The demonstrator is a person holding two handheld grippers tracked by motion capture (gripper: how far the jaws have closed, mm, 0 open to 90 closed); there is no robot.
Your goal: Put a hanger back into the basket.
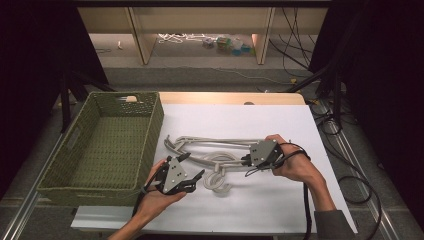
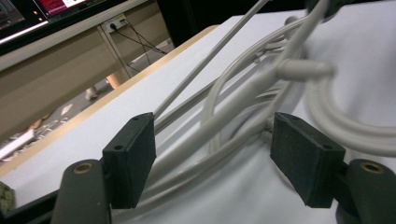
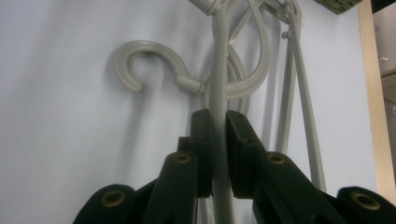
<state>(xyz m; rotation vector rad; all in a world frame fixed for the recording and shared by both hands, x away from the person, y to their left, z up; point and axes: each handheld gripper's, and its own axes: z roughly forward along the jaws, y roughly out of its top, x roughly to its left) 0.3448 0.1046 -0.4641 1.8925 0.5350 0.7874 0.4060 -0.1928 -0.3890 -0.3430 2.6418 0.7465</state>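
Pinching one hanger's thin bar, our right hand-held gripper [image 3: 219, 140] lifts the tangled grey plastic hangers [image 1: 210, 155] at mid-surface; our left hand-held gripper [image 2: 212, 154] is spread around several bars. Light, stiff, slippery: we grip straight bars, not hooks.

Smooth, pale grey plastic hangers [image 1: 210, 150] with a faint sheen are seen on a matt white tabletop [image 1: 280, 200] edged in light wood. At nine o'clock, a coarse green woven basket [image 1: 150, 130] is shown; matt black gripper pads [image 2: 306, 156] are seen with a fine grain.
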